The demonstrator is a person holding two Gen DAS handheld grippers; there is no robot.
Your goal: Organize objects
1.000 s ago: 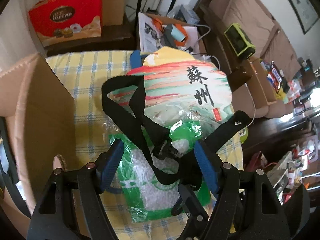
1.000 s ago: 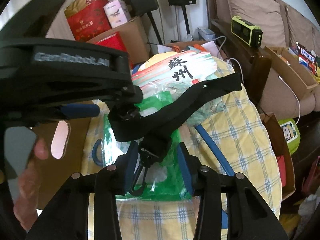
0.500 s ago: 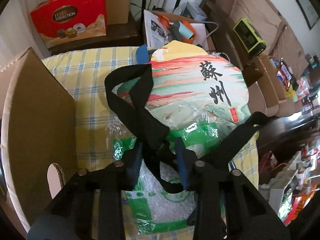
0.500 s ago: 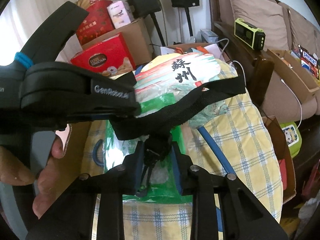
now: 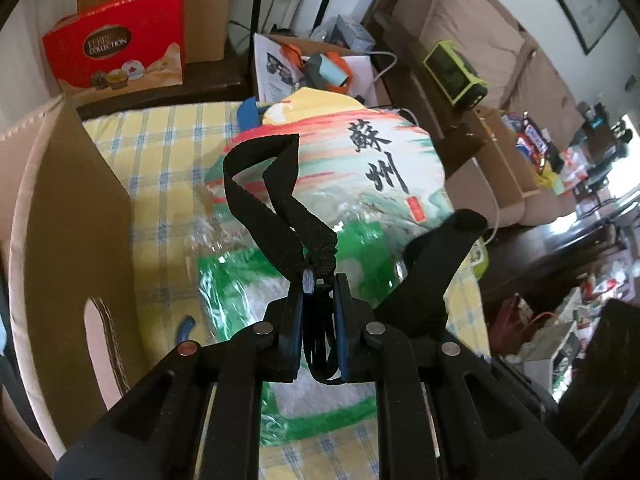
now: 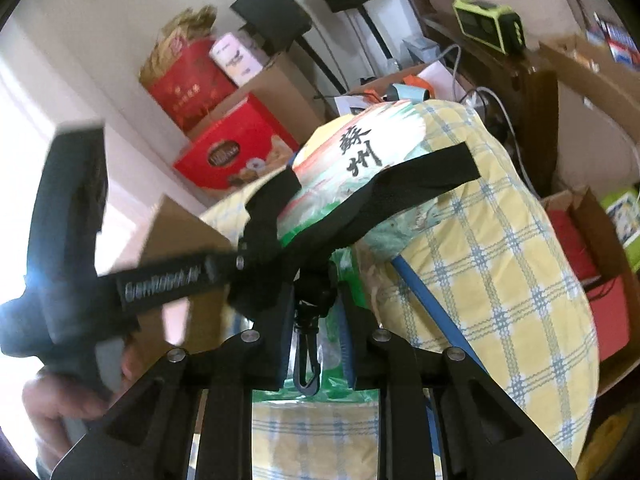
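Daylight floods in left of the fingers (image 6: 352, 344), blowing out white (motion blur there too); edges bend darkly.

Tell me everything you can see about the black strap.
The black strap looks like flat woven webbing with a dark swivel clip hanging at one end. It drapes in loops over the printed bag on the checked cloth. The left claw is shut on a bunched section, the right claw is shut near the clip, and one free end sticks out sideways.
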